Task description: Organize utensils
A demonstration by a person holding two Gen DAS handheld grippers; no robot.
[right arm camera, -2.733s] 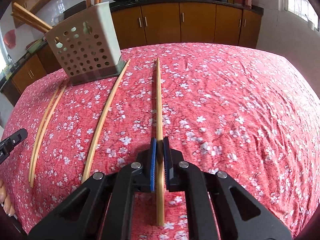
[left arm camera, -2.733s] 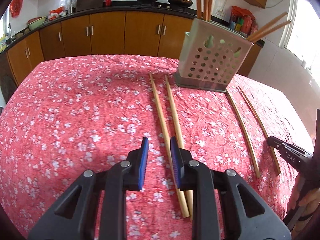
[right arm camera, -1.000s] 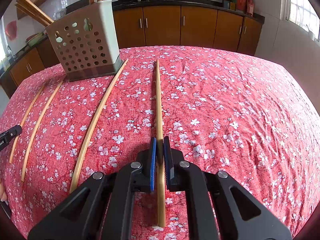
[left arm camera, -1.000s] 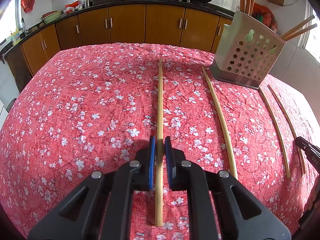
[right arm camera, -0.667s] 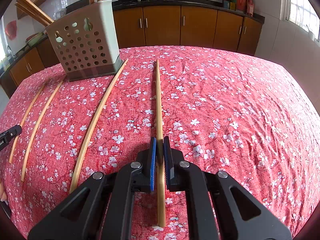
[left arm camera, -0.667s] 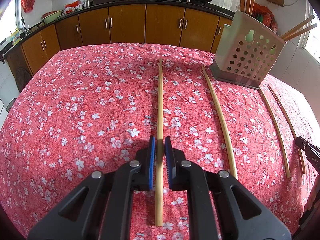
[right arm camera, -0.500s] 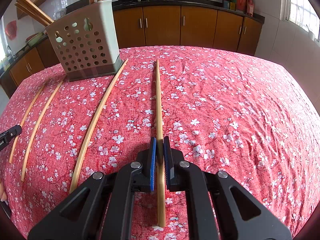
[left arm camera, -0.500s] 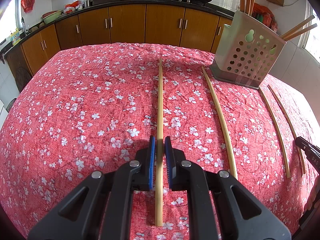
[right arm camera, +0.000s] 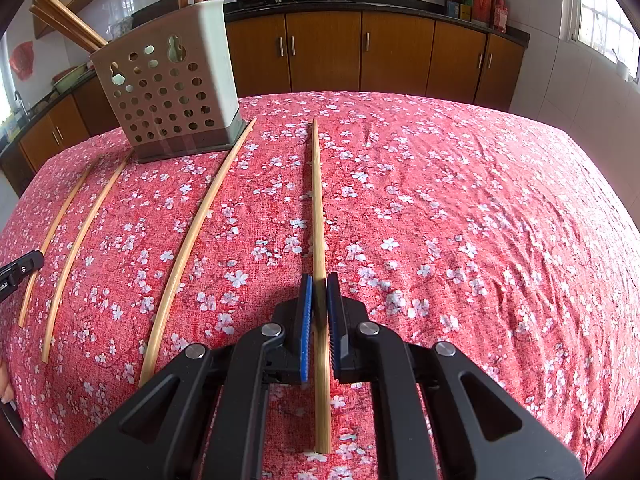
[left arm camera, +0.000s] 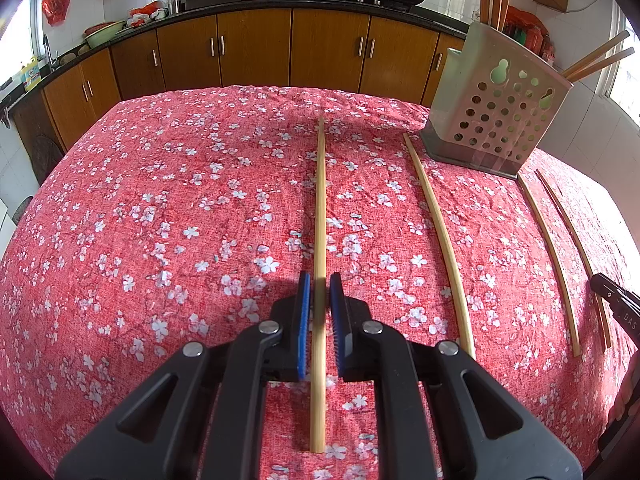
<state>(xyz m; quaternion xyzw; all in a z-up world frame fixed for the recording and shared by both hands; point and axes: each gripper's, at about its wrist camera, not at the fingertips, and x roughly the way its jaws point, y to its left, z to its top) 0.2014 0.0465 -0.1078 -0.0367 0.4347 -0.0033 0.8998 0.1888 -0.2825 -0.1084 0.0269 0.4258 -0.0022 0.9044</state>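
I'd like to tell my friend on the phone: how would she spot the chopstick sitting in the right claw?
Find the pale perforated plastic utensil holder on the red floral tablecloth. Hers is the bamboo chopstick farthest to its right, running through the right claw. The neighbouring chopstick ends beside the holder's base and lies free.

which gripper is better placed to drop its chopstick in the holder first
Right, narrowly. The right gripper is shut on a chopstick, and the left gripper grips another. In the right view, though, the holder looks larger and sits closer to the held tip than in the left view.
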